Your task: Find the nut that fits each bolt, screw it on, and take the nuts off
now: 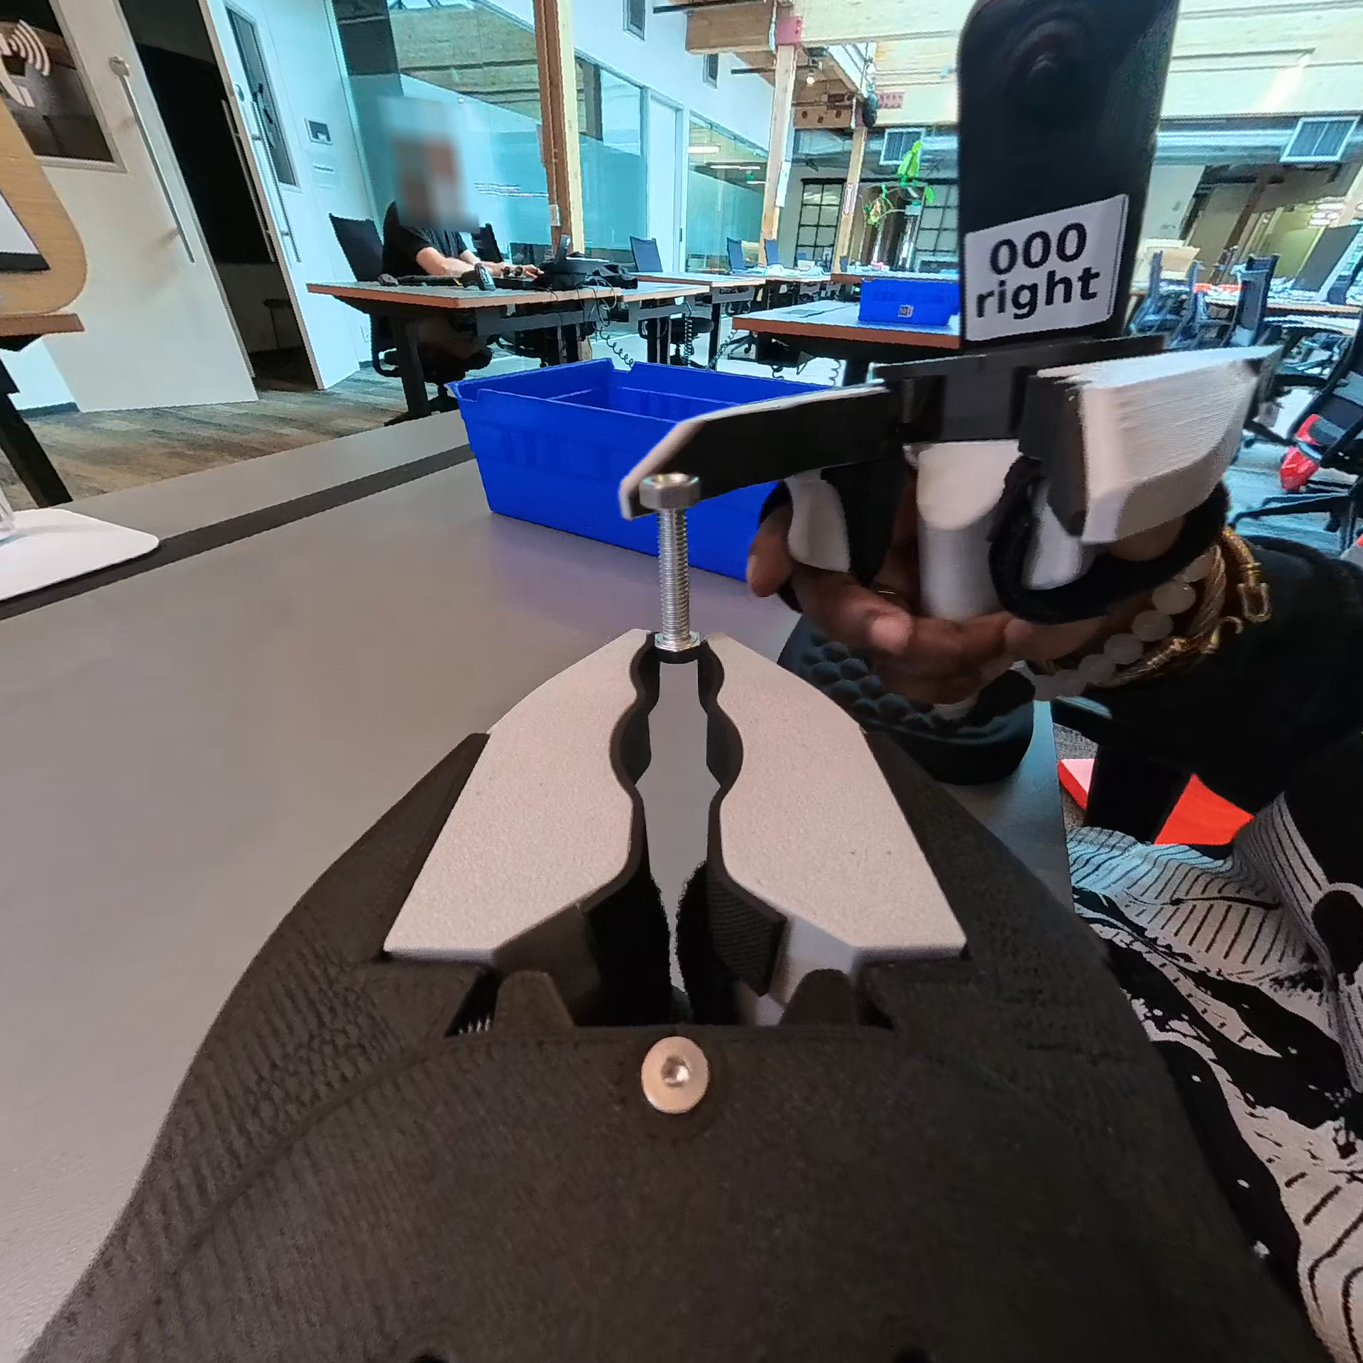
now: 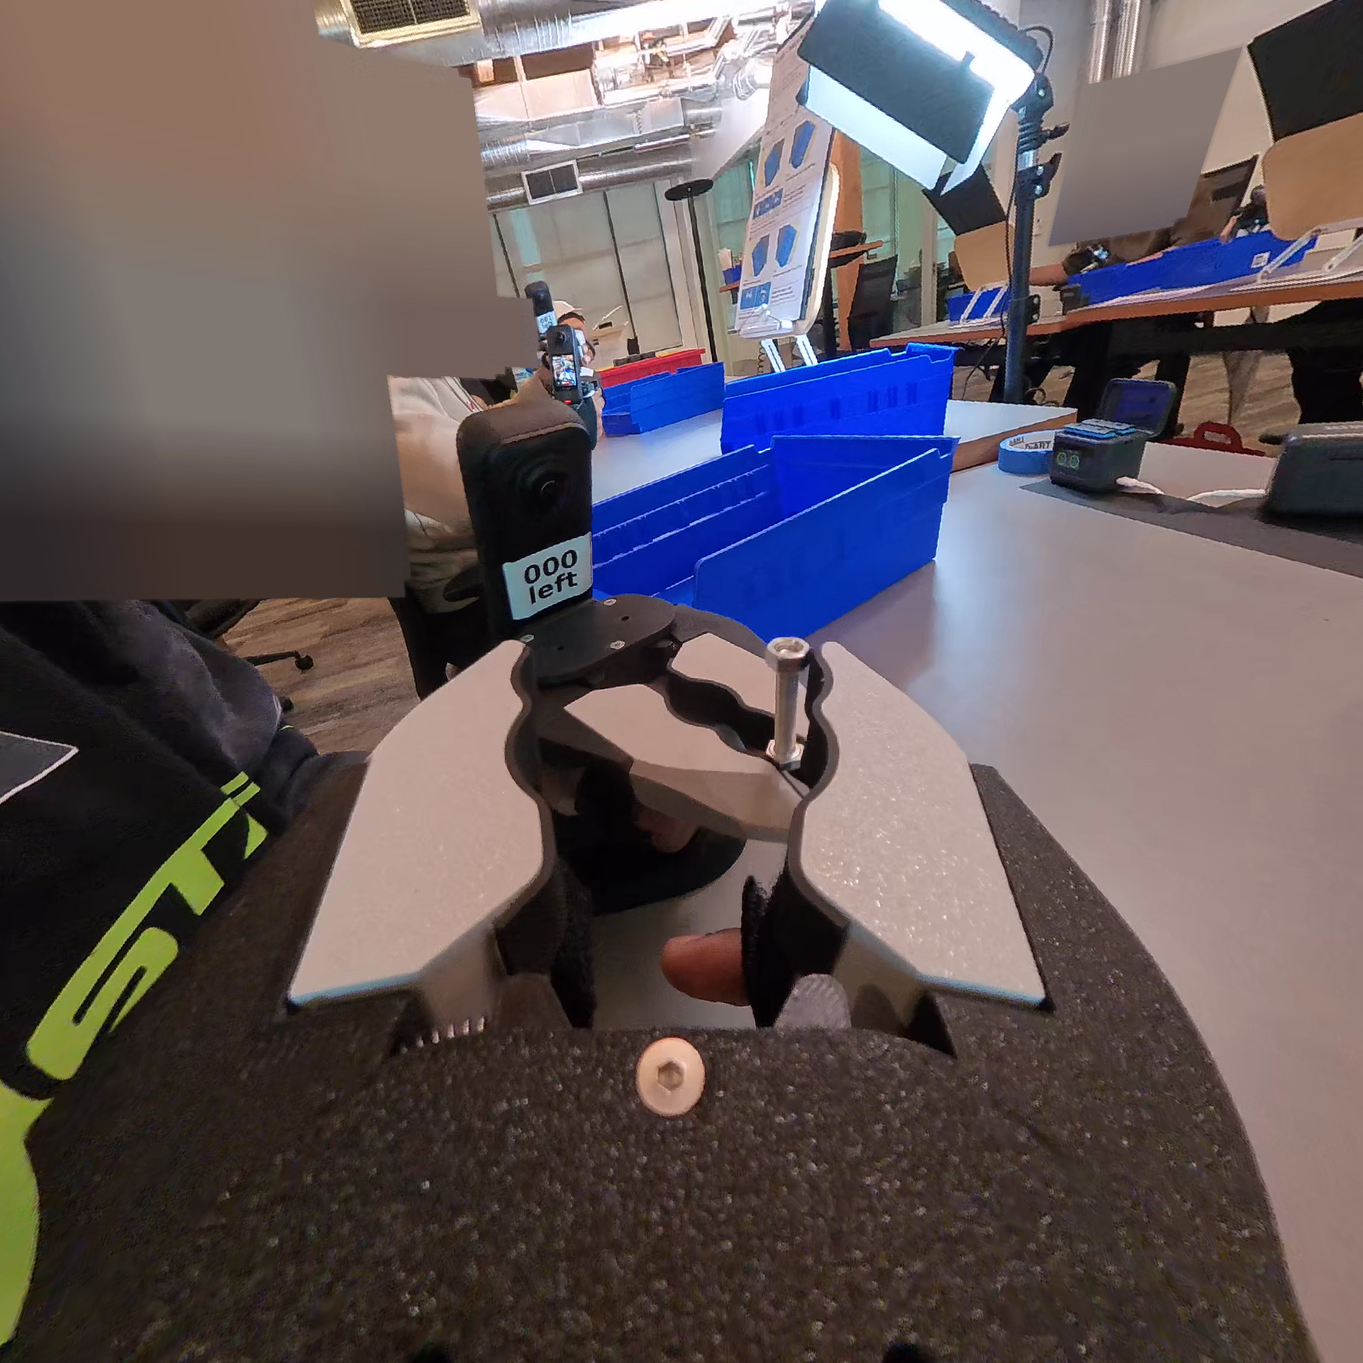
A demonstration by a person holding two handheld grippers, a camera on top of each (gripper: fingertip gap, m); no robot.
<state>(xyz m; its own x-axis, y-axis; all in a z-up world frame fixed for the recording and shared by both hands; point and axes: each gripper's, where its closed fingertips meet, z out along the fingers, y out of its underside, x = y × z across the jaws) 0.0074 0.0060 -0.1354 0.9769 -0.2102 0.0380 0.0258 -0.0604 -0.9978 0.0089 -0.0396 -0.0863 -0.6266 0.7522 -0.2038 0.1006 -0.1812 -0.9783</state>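
Tool [image 1: 677, 649], upright bolt [image 1: 673, 568], blue bin [image 1: 590, 457] behind

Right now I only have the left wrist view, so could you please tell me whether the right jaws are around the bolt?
Observer: Yes. The right gripper is wide open, and the bolt stands between its fingers, close by one finger.
Operator: Is the other finger near it?
Observer: No, that finger stands well apart from it.
Operator: Anything farther off that I should know of?
Observer: A blue tape roll lies beside a dark case.

blue bin [image 1: 590, 450] ahead, grey table [image 1: 258, 664] open left
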